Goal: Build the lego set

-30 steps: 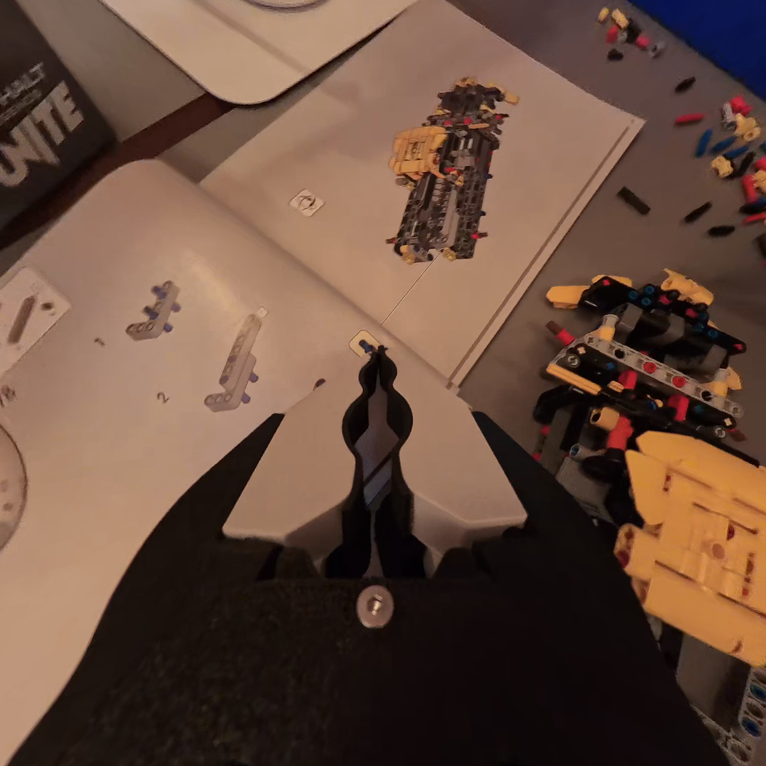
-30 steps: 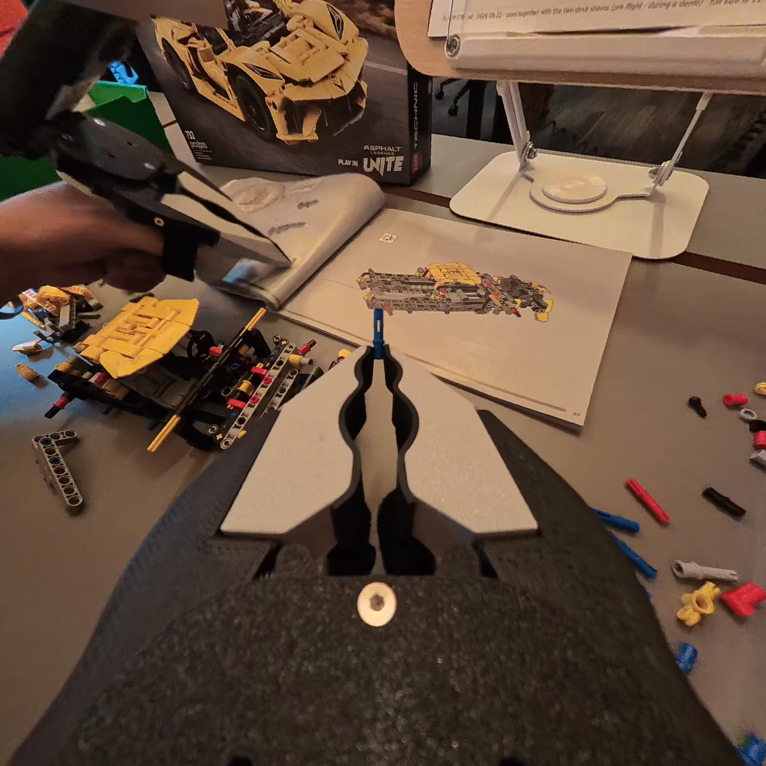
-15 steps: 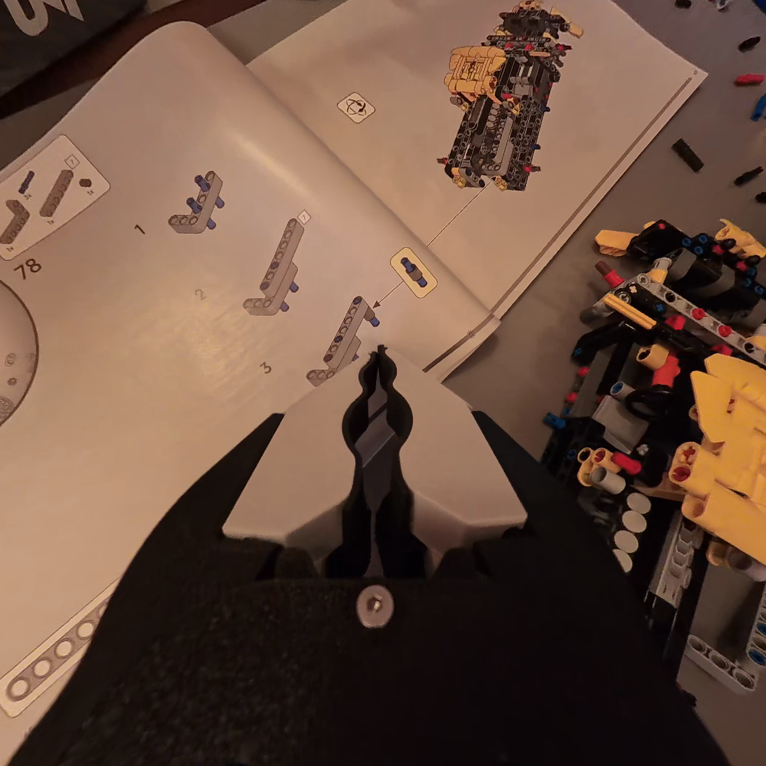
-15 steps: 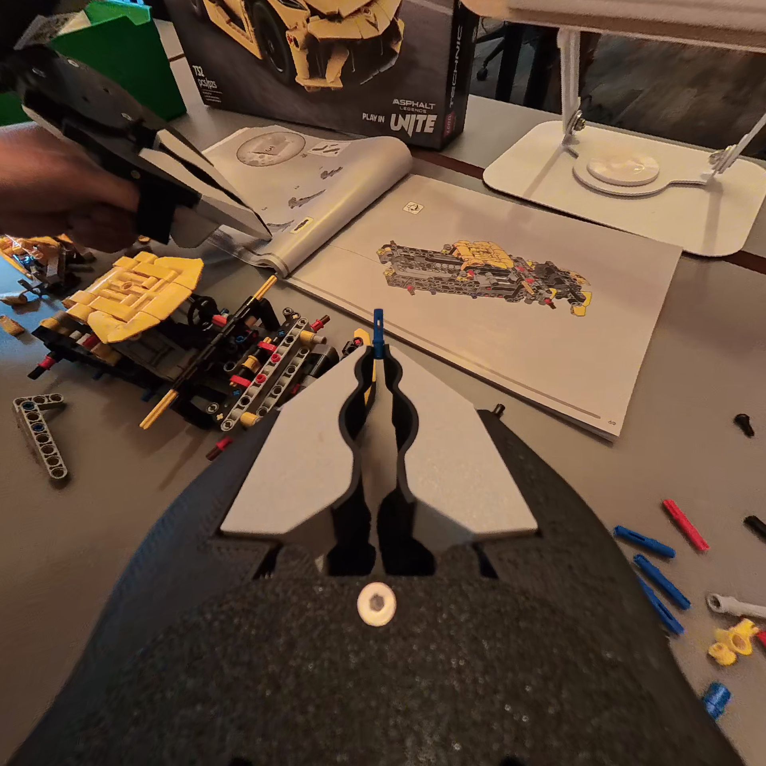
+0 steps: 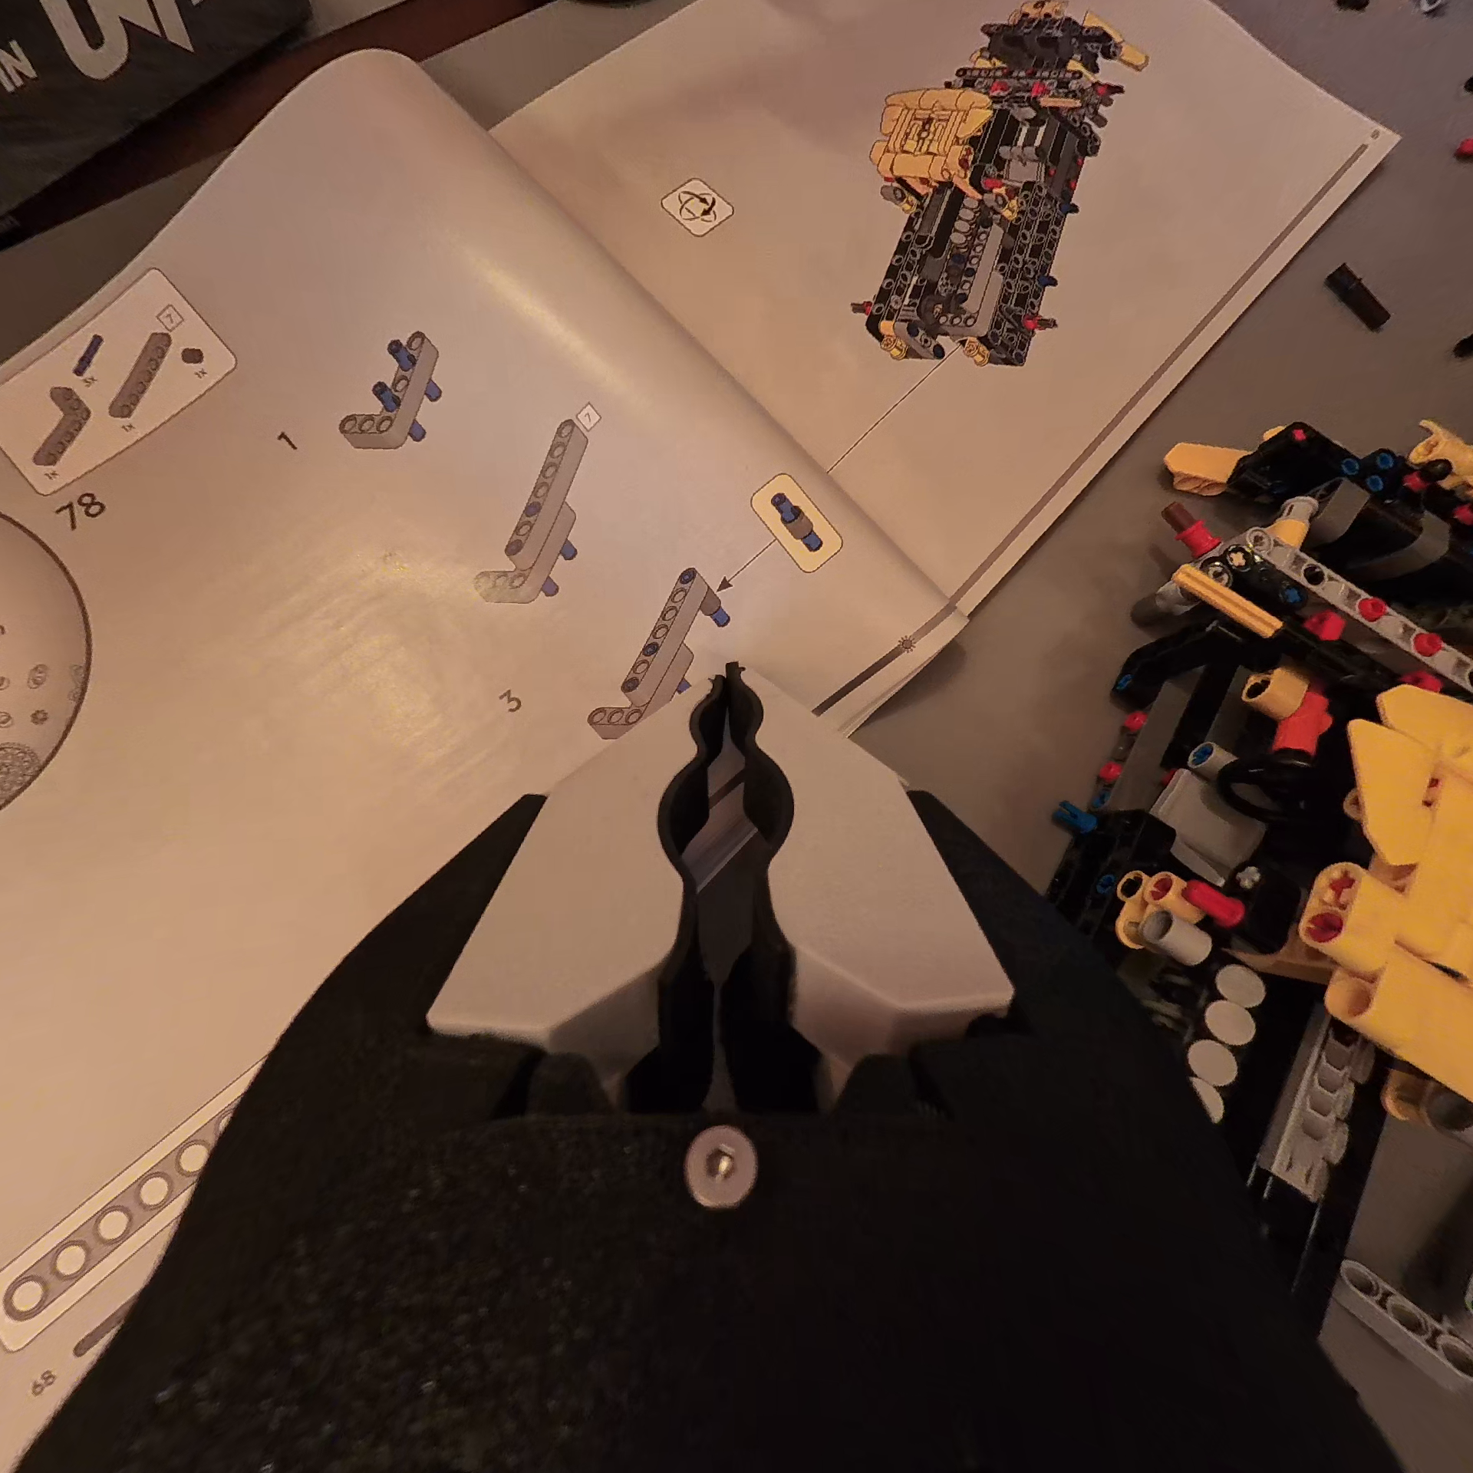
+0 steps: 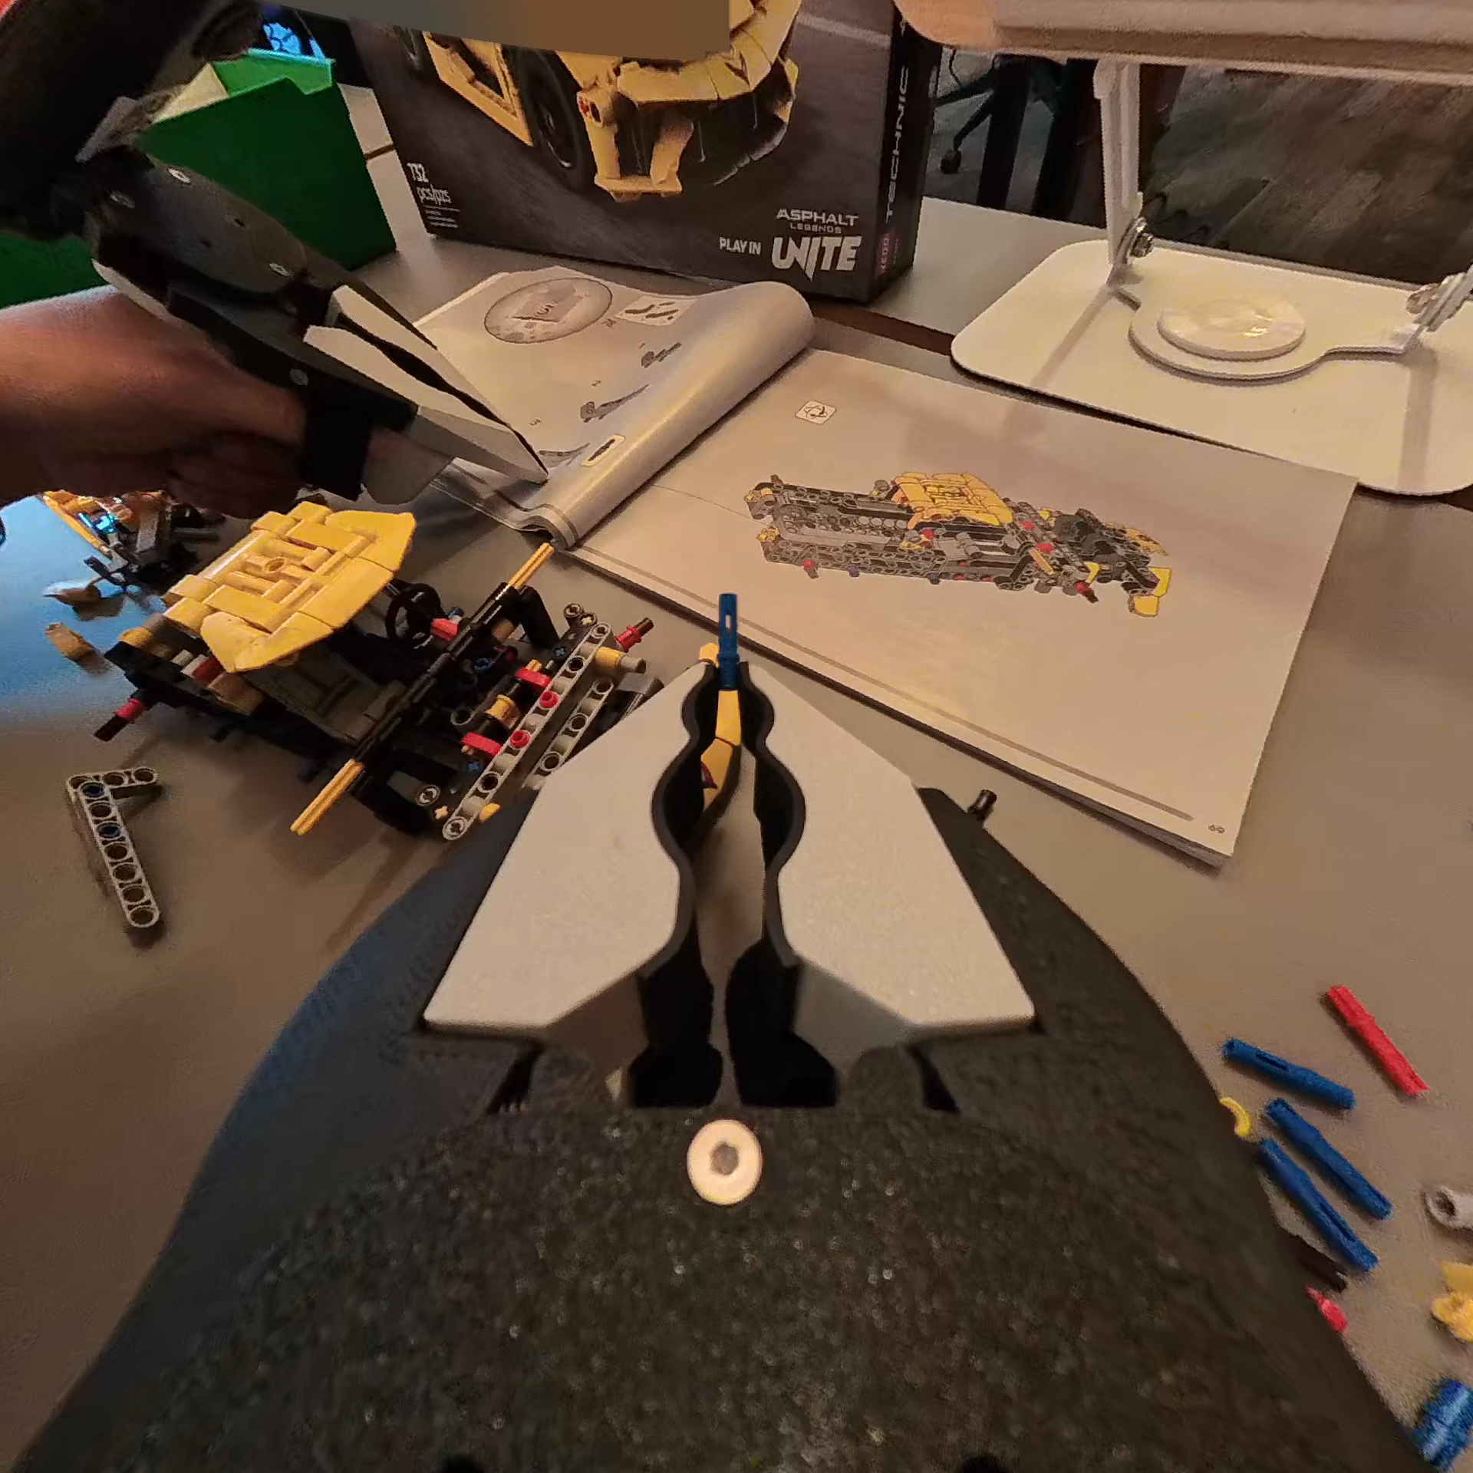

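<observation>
Left tongs [image 5: 732,677] pressed together, empty, hovering over the curled left page of the open grey instruction booklet [image 5: 335,606], tips near its lower right corner. Right tongs [image 6: 727,677] pinching a small blue pin [image 6: 727,620] upright, tip poking above the fingertips. Half-built yellow-and-black lego car chassis [image 6: 382,669] resting on the grey worktop [image 6: 199,996] just beside the booklet. Loose blue and red pins [image 6: 1315,1148] scattered at right; possibly a yellow piece among them.
</observation>
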A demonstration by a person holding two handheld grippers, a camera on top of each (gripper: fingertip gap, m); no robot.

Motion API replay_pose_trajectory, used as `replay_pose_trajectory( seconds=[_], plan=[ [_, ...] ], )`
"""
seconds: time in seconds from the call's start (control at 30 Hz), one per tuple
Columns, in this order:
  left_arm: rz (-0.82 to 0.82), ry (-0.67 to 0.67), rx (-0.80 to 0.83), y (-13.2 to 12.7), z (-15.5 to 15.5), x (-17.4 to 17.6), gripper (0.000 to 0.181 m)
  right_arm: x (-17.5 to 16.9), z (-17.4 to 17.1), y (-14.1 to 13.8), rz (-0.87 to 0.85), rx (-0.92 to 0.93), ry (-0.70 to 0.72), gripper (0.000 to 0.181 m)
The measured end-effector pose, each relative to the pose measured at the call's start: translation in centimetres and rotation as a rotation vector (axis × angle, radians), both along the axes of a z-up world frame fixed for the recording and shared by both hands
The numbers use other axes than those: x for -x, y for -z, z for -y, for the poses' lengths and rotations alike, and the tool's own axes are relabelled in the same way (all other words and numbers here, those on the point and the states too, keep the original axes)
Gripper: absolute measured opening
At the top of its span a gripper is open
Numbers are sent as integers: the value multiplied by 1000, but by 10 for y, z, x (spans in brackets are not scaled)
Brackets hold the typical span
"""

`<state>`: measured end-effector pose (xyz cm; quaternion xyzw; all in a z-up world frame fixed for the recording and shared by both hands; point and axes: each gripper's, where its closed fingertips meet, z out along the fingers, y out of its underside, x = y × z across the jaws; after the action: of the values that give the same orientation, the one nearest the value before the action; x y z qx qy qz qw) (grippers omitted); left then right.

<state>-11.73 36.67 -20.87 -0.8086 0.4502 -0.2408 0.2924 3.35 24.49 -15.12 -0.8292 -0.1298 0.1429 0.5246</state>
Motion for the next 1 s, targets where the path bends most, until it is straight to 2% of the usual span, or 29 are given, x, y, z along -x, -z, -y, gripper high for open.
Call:
replay_pose_trajectory(
  seconds=[1.0],
  plan=[
    [19,-6,19,0,0,0,0,5,0,3,14,4,-23,3]
  ],
)
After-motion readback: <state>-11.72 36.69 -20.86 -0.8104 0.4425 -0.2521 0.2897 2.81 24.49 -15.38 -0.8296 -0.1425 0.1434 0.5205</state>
